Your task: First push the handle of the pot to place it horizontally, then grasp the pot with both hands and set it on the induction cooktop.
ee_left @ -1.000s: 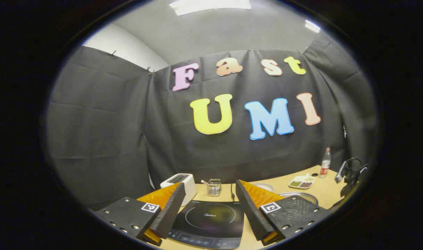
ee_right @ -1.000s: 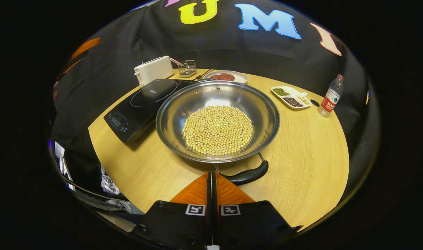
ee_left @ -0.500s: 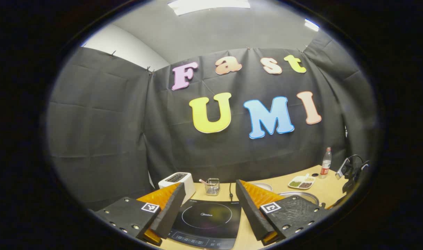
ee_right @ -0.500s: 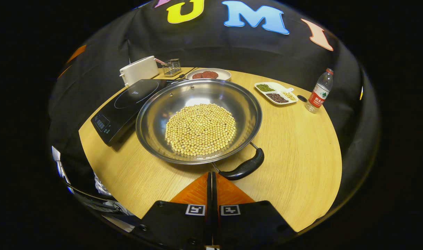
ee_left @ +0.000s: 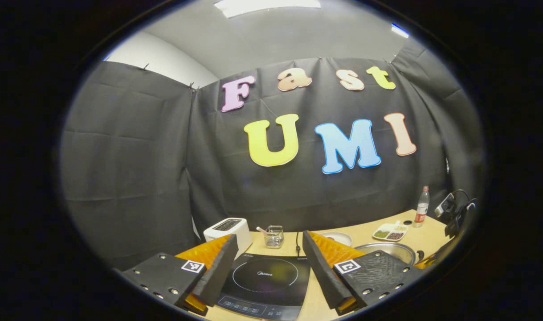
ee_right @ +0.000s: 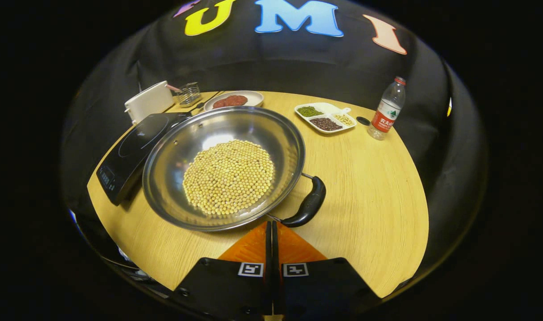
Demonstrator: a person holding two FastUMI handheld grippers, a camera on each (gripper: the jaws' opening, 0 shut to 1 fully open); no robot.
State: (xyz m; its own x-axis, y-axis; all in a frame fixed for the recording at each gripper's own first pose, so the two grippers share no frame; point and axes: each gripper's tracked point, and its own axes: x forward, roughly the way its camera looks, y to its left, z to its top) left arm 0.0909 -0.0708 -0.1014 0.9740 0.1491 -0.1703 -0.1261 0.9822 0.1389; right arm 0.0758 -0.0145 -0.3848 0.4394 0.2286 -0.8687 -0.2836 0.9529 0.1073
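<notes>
A steel pot point(ee_right: 164, 178) holding yellow beans point(ee_right: 229, 176) sits on the round wooden table point(ee_right: 378, 200), its left rim against the black induction cooktop point(ee_right: 128, 147). The pot's black handle point(ee_right: 308, 205) points to the lower right. My right gripper point(ee_right: 271, 225) is shut with nothing in it, its tips just left of the handle's near end. In the left gripper view my left gripper point(ee_left: 268, 238) hangs open above the cooktop point(ee_left: 264, 281), and the pot's rim point(ee_left: 387, 246) shows behind its right finger point(ee_left: 324, 263).
Behind the cooktop stand a white toaster point(ee_right: 149, 101) and a small wire basket point(ee_right: 190, 92). A plate of red-brown food point(ee_right: 233, 100), a divided dish of beans point(ee_right: 325, 118) and a water bottle point(ee_right: 387, 111) line the table's far side.
The pot's handle has swung from facing my right gripper round to the right, and the pot has turned with it. The right gripper moved rightwards, staying shut. The left gripper barely shifted.
</notes>
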